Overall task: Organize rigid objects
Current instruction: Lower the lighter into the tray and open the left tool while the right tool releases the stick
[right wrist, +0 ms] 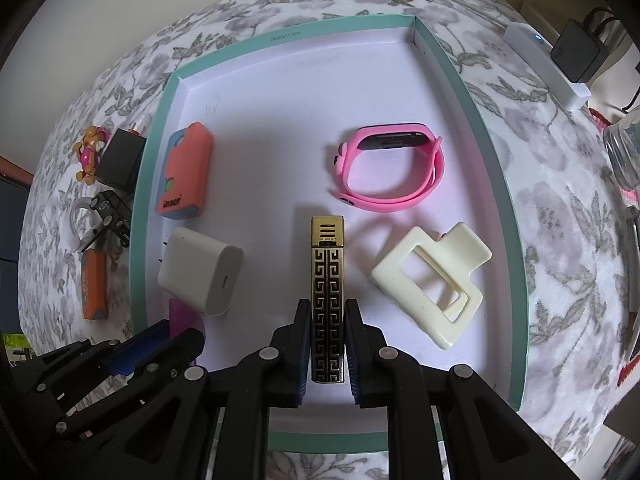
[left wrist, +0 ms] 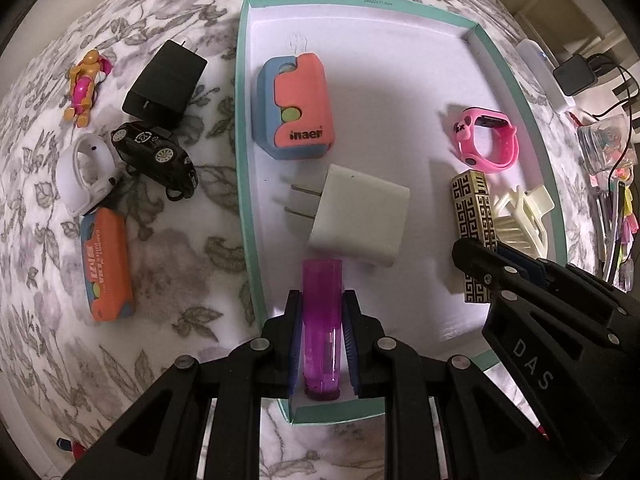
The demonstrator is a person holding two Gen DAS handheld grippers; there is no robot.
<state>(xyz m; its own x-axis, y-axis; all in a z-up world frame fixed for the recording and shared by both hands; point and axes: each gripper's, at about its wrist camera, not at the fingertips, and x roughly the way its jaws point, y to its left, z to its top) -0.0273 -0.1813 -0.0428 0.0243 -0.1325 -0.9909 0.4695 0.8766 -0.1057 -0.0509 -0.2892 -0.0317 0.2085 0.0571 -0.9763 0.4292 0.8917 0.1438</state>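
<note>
Both claws point down into the shallow teal-rimmed box, which seems to be the place where the hard little things are being gathered. The left claw is clamped narrow on a translucent purple lighter, gripped across its slim flat sides and hanging near the box's near left corner; the right claw pinches a gold lighter with a black key pattern the same way, upright over the middle of the white floor. Already lying inside are a matte white plug adapter, a coral-and-blue case, a rubbery pink watch band and a glossy cream hair claw clip. Out on the flowered bedspread wait a black charger, a black toy car, a white ring-shaped piece, an orange case and a small figurine, which I judge are still to be moved.
</note>
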